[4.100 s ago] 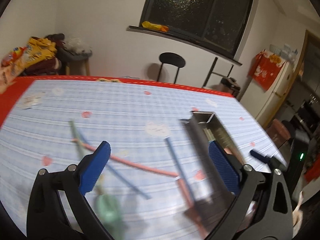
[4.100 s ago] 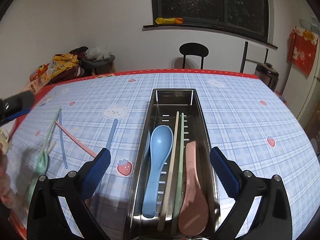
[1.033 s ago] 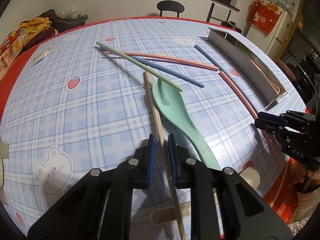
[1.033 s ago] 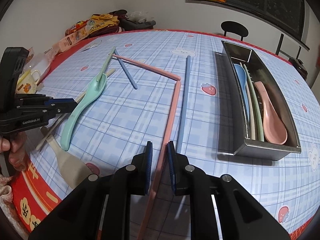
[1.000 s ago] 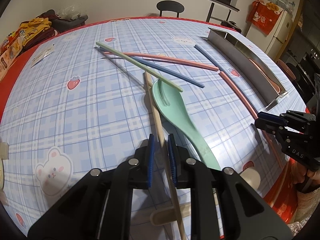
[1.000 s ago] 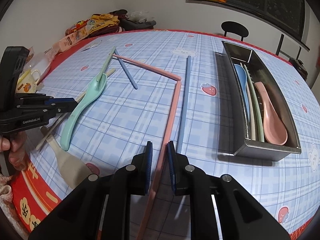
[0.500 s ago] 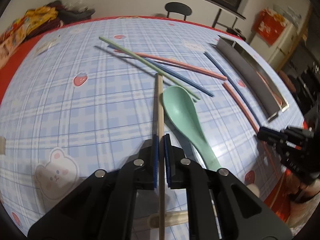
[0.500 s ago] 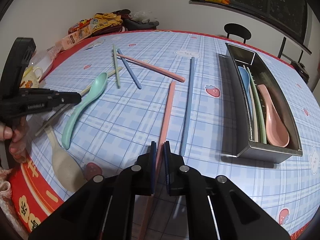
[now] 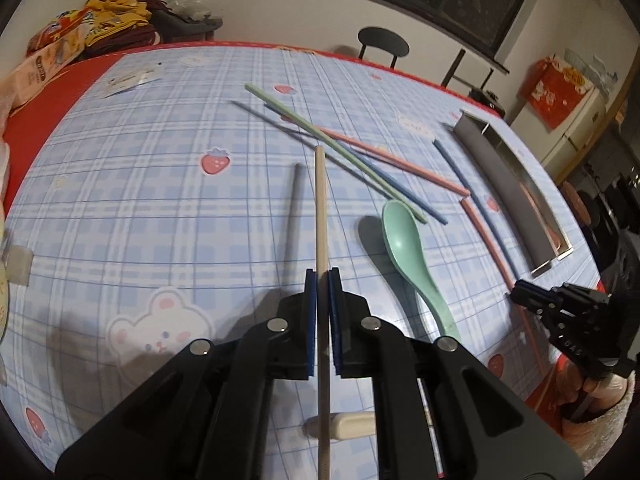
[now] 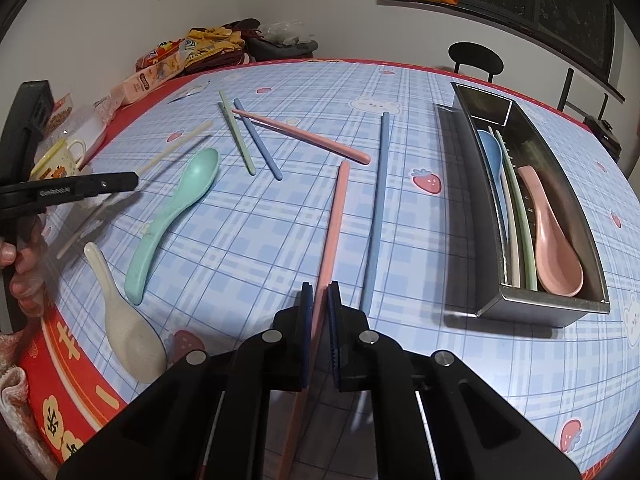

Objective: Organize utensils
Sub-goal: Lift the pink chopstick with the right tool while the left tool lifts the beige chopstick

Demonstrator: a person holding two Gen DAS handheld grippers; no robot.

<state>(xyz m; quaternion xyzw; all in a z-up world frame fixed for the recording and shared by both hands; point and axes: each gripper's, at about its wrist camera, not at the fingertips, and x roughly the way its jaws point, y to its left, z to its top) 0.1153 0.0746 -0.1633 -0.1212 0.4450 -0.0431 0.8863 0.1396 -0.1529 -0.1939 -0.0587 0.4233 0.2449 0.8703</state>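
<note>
My left gripper (image 9: 322,277) is shut on a beige chopstick (image 9: 320,200) and holds it lifted above the table. My right gripper (image 10: 319,291) is shut on a pink chopstick (image 10: 336,208), also raised. A steel utensil tray (image 10: 592,200) at the right holds a blue spoon (image 10: 490,148), a pink spoon (image 10: 552,240) and beige and green chopsticks. On the table lie a green spoon (image 10: 176,208), a beige spoon (image 10: 128,328), a blue chopstick (image 10: 376,208), another pink chopstick (image 10: 300,132), and green and blue chopsticks (image 10: 240,140).
The table has a blue checked cloth (image 10: 260,240) with a red border. A cup (image 10: 60,160) and snack packets (image 10: 160,68) stand at the left edge. A black chair (image 10: 474,58) is behind the table. The tray also shows in the left wrist view (image 9: 516,188).
Both grippers have closed tighter on their chopsticks and lifted them off the table. The beige chopstick now casts a shadow on the cloth; the pink chopstick has swung away from the other pink one.
</note>
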